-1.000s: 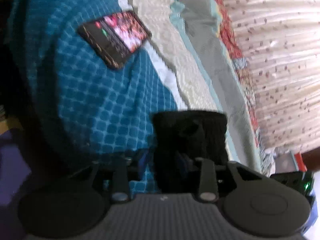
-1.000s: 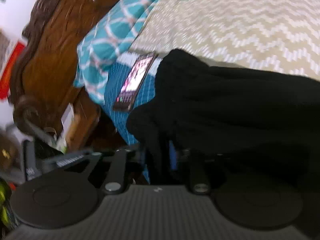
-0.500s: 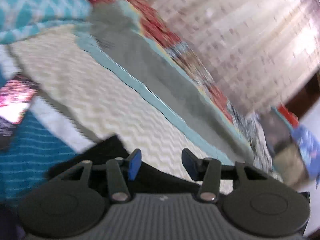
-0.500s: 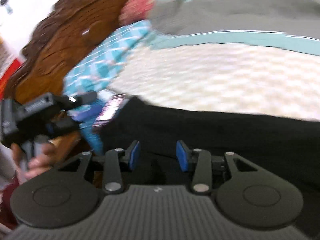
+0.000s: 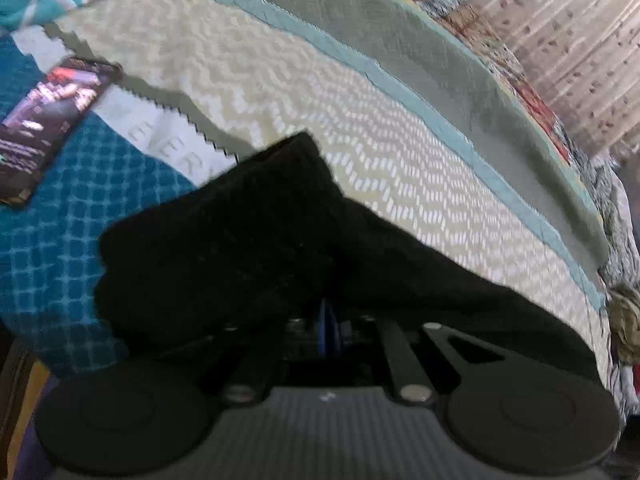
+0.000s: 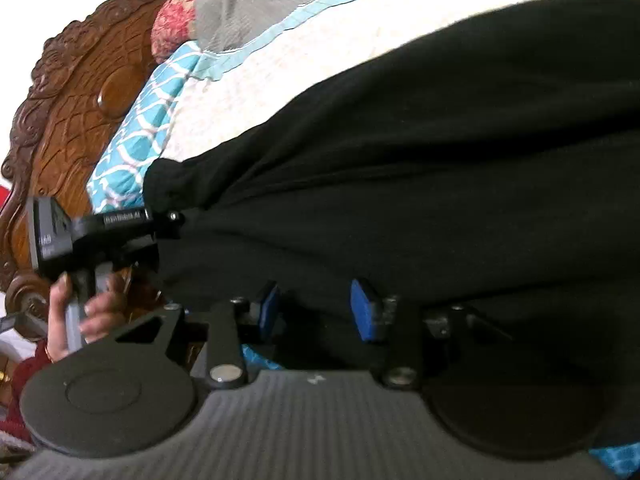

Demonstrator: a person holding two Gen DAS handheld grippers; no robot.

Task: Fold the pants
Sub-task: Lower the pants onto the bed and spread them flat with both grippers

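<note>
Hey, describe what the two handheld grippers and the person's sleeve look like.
Both are black plastic. The right gripper has blue pads on thin fingers, silver pivot screws, two round discs and a ribbed grey body. The left gripper looks the same; from the right wrist view, its arm carries small white lettering, too blurred to read. The sleeve is dark red.

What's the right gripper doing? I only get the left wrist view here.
Observer: Right gripper is open, its blue pads apart over the black pants and not pressing on them.
Operator: Does my left grip look real from outside?
Observer: Yes. Left gripper is shut on the pants' edge, and creases fan out from its tip.
Operator: Anything behind it?
Observer: A carved wooden headboard, just past a teal patterned pillow.
</note>
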